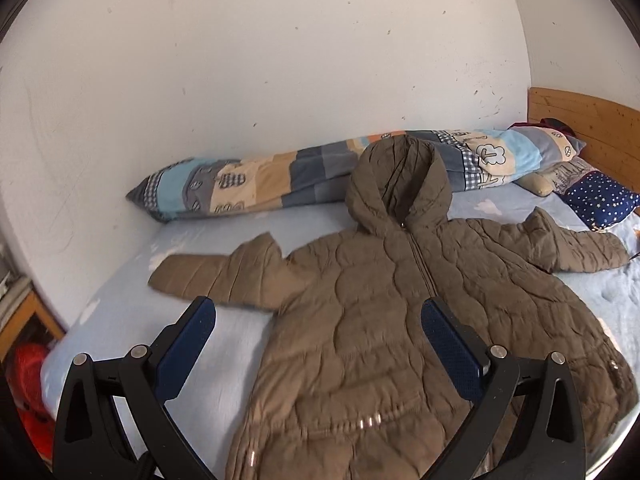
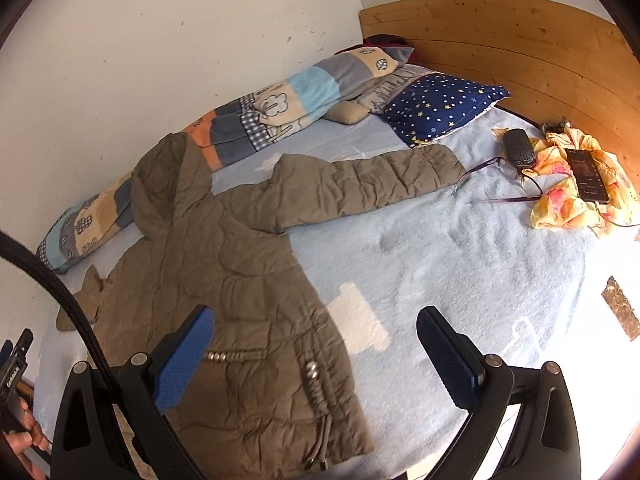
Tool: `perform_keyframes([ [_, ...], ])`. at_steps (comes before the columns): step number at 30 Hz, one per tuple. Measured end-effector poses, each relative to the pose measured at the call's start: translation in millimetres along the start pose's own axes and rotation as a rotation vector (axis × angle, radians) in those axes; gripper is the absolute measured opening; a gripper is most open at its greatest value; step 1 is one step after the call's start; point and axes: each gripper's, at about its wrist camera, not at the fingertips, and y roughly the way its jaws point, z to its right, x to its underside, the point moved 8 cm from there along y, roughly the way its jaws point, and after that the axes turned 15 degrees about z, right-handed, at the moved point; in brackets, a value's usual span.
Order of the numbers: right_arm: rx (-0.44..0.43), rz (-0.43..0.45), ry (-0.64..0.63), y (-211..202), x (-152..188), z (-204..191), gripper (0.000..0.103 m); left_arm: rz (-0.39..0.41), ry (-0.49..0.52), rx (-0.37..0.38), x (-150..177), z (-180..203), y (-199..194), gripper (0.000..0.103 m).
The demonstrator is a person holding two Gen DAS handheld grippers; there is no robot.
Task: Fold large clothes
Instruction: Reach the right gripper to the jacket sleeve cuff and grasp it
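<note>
A brown quilted hooded jacket point(image 1: 384, 304) lies flat, front up and zipped, on the light blue bed point(image 1: 224, 232). Both sleeves are spread out to the sides and the hood rests toward the wall. My left gripper point(image 1: 318, 340) is open and empty, held above the jacket's lower left part. In the right wrist view the jacket point(image 2: 224, 264) lies at the left with its right sleeve point(image 2: 372, 184) stretched toward the pillows. My right gripper point(image 2: 314, 344) is open and empty, above the jacket's lower right hem and the bare sheet point(image 2: 440, 264).
A rolled patchwork blanket point(image 1: 280, 180) lies along the white wall. A starry blue pillow point(image 2: 440, 104) sits by the wooden headboard point(image 2: 520, 48). Glasses point(image 2: 504, 176), a dark case point(image 2: 518, 148), a phone point(image 2: 588, 176) and a yellow cloth point(image 2: 568, 200) lie at the right. A red object point(image 1: 32, 392) sits off the bed's left.
</note>
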Motion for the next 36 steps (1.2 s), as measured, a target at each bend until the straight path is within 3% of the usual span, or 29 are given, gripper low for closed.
perform_keyframes([
  [4, -0.009, -0.047, 0.139, 62, -28, 32, 0.102, -0.039, -0.061, -0.010, 19, -3, 39, 0.103],
  [7, -0.056, -0.077, 0.288, 109, -41, 63, 0.096, -0.158, -0.124, 0.021, 40, -4, 60, 0.103],
  [11, -0.061, -0.120, 0.444, 157, -39, 109, 0.087, -0.174, -0.129, 0.038, 48, -5, 64, 0.103],
  [13, -0.029, -0.094, 0.496, 168, -43, 132, 0.079, -0.181, -0.120, 0.045, 50, -2, 66, 0.103],
  [19, 0.021, 0.036, 0.632, 188, -62, 188, 0.073, -0.210, -0.143, 0.091, 57, 11, 69, 0.103],
  [21, 0.035, 0.044, 0.693, 195, -62, 205, 0.056, -0.214, -0.136, 0.104, 57, 16, 69, 0.103],
  [23, 0.059, 0.054, 0.726, 203, -63, 220, 0.047, -0.213, -0.136, 0.108, 57, 17, 69, 0.103],
  [36, 0.060, 0.021, 0.777, 261, -56, 239, 0.047, -0.269, -0.157, 0.113, 71, 18, 79, 0.103],
])
